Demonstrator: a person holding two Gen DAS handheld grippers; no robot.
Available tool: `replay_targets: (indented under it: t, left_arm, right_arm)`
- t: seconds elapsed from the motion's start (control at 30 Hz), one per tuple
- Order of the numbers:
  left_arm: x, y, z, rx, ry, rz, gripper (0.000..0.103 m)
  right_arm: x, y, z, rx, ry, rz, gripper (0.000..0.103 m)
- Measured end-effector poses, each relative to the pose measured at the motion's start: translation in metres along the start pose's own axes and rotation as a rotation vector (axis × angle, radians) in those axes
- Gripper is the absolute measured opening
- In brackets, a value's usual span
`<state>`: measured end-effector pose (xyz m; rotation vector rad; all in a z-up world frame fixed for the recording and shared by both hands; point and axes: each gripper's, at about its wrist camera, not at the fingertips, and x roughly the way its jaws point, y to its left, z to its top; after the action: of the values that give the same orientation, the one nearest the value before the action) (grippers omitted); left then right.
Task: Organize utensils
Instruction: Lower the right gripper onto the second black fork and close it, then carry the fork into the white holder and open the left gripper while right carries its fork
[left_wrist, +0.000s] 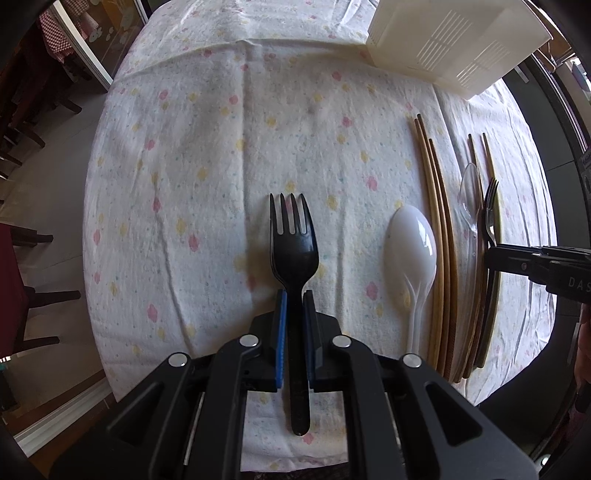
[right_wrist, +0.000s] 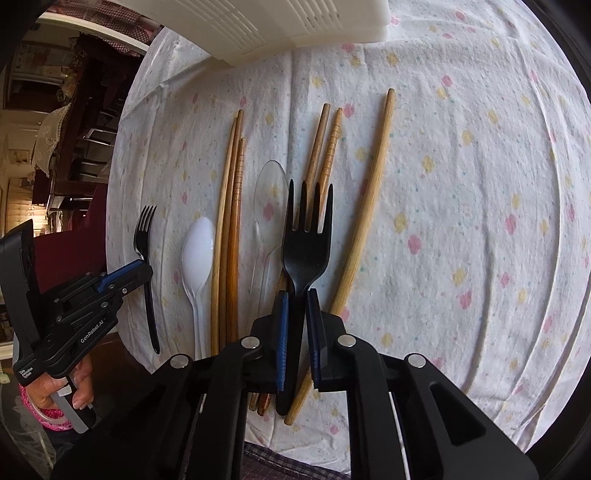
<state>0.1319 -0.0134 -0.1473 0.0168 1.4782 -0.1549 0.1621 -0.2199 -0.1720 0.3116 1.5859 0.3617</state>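
My left gripper (left_wrist: 294, 299) is shut on the neck of a black plastic fork (left_wrist: 293, 236), held low over the flowered cloth; it also shows in the right wrist view (right_wrist: 144, 236). My right gripper (right_wrist: 296, 295) is shut on a second black fork (right_wrist: 306, 240), above the chopsticks. A white spoon (left_wrist: 410, 254) (right_wrist: 197, 251), a clear spoon (right_wrist: 267, 206) (left_wrist: 470, 199) and several wooden chopsticks (right_wrist: 231, 229) (left_wrist: 439, 236) lie side by side on the cloth. One long chopstick (right_wrist: 369, 206) lies to the right.
A white slotted plastic organizer (left_wrist: 454, 40) (right_wrist: 280, 26) stands at the far side of the table. The flowered tablecloth (left_wrist: 221, 147) covers the table. Dark chairs (left_wrist: 37, 306) stand off the left edge.
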Motion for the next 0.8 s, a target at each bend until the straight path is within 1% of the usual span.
replay_targets:
  t: [0.1,0.2,0.3,0.37,0.53,0.63,0.7,0.77,0.8]
  left_arm:
    - [-0.001,0.002,-0.001,0.001,-0.010,-0.011,0.008]
    - [-0.007,0.004,-0.003,0.002,-0.033,-0.026,0.008]
    - [-0.018,0.006,-0.004,0.008,-0.068,-0.031,0.008]
    - [-0.027,0.007,-0.005,0.010,-0.093,-0.039,0.008]
    - [-0.057,0.005,-0.008,0.019,-0.174,-0.062,0.008]
    - [-0.084,-0.004,-0.008,0.042,-0.249,-0.083,0.008]
    - [-0.108,-0.012,-0.006,0.058,-0.323,-0.103,0.008]
    - [-0.136,-0.022,0.003,0.069,-0.419,-0.125,0.008]
    - [-0.151,-0.026,0.008,0.073,-0.480,-0.134,0.008]
  right_arm:
    - [-0.005,-0.002,-0.004,-0.011,-0.036,0.017,0.010]
    - [-0.016,-0.007,-0.011,-0.008,-0.079,0.069,0.010]
    - [-0.029,-0.012,-0.020,-0.012,-0.130,0.123,0.010]
    - [-0.040,-0.012,-0.027,-0.026,-0.177,0.143,0.010]
    - [-0.063,-0.020,-0.043,-0.037,-0.263,0.222,0.010]
    - [-0.074,-0.022,-0.052,-0.046,-0.311,0.260,0.010]
    - [-0.082,-0.022,-0.057,-0.054,-0.340,0.281,0.010]
    - [-0.089,-0.023,-0.061,-0.061,-0.369,0.296,0.010]
    - [-0.093,-0.023,-0.064,-0.064,-0.384,0.301,0.010]
